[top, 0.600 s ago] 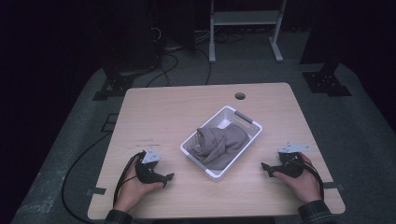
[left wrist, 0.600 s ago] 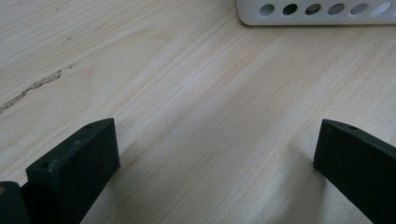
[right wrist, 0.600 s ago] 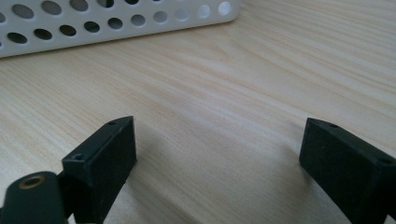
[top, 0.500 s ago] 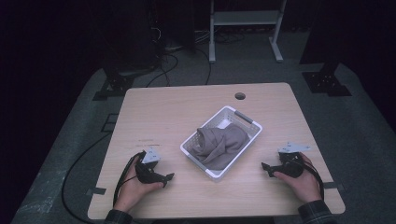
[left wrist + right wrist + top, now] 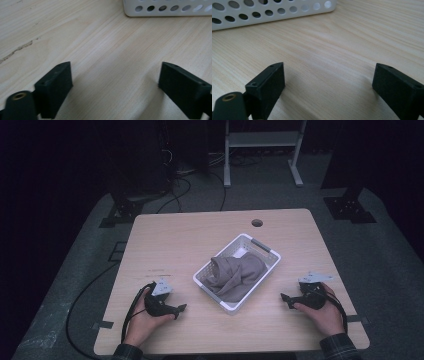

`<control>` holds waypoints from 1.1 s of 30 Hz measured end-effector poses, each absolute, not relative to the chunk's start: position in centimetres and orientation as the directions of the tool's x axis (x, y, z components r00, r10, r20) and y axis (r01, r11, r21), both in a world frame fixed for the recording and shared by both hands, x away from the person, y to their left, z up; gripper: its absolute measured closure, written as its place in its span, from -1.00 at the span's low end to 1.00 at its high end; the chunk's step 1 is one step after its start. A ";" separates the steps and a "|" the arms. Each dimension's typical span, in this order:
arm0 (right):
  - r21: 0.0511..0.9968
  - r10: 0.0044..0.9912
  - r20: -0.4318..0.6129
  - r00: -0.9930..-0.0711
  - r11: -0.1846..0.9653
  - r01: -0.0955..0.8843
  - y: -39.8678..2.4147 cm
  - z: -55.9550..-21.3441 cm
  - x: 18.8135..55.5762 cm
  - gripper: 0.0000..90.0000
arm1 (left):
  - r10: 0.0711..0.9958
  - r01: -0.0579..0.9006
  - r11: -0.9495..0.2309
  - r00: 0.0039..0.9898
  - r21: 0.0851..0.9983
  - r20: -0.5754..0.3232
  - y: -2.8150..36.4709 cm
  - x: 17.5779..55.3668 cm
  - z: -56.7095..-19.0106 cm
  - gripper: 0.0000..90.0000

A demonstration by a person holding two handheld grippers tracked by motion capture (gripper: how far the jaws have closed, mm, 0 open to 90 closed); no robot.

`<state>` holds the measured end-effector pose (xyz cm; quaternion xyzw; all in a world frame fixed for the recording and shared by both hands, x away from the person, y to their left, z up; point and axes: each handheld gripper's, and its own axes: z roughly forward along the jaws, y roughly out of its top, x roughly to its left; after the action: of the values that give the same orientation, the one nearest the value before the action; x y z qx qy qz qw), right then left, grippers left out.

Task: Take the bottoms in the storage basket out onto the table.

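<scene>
A white perforated basket [image 5: 267, 251] sits in the middle of the wooden table [image 5: 175, 240], with a crumpled grey-brown cloth [image 5: 235, 272] piled inside it. My left gripper [image 5: 179, 310] rests on the table left of the basket, held in a hand, jaws wide apart with bare wood between them. In the left gripper view the basket wall [image 5: 170, 11] is at the top right, well ahead of my left gripper [image 5: 115, 87]. My right gripper [image 5: 285, 299] lies right of the basket, also open and empty. The right gripper view has the basket wall [image 5: 274, 13] at the top left, beyond my right gripper [image 5: 328, 87].
A round cable hole [image 5: 257, 223] is in the table's far edge. A black cable [image 5: 130, 312] loops from the left gripper over the near left edge. Dark floor, stand legs [image 5: 227, 170] and equipment bases surround the table.
</scene>
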<state>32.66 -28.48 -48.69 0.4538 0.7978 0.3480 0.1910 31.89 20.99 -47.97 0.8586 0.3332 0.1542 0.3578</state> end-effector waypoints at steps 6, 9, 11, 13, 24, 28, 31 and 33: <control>0.729 0.856 0.011 -0.516 0.347 0.590 -28.5 -48.7 32.6 -0.78 | 0.688 0.460 -0.503 0.726 0.731 0.016 21.1 31.8 -46.9 -0.70; 0.729 0.856 0.010 -0.517 0.347 0.590 -28.5 -48.7 32.6 -0.78 | 0.681 0.454 -0.497 0.732 0.739 0.008 21.1 31.8 -46.5 -0.64; 0.730 0.856 0.010 -0.518 0.348 0.589 -28.5 -48.7 32.6 -0.78 | 0.669 0.446 -0.491 0.743 0.749 -0.004 21.2 32.0 -45.9 -0.62; 0.728 0.857 0.010 -0.515 0.347 0.591 -28.6 -48.7 32.5 -0.78 | 0.664 0.444 -0.477 0.747 0.758 -0.020 21.2 32.2 -45.5 -0.55; 0.728 0.858 0.010 -0.513 0.345 0.592 -28.6 -48.7 32.5 -0.78 | 0.631 0.409 -0.452 0.774 0.793 -0.039 20.4 32.5 -42.8 -0.48; 0.729 0.859 0.010 -0.512 0.344 0.592 -28.6 -48.7 32.5 -0.78 | 0.627 0.402 -0.452 0.778 0.797 -0.037 19.8 32.8 -42.0 -0.48; 0.729 0.859 0.009 -0.511 0.344 0.592 -28.6 -48.7 32.5 -0.78 | 0.619 0.395 -0.448 0.784 0.802 -0.041 19.3 33.1 -41.4 -0.49; 0.729 0.860 0.010 -0.511 0.344 0.592 -28.6 -48.7 32.5 -0.78 | 0.613 0.388 -0.447 0.789 0.806 -0.040 18.9 33.3 -41.0 -0.50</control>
<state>32.51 -28.56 -48.70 0.4555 0.7968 0.3472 0.1925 33.27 18.89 -40.98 0.8407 0.2977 0.1297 0.4333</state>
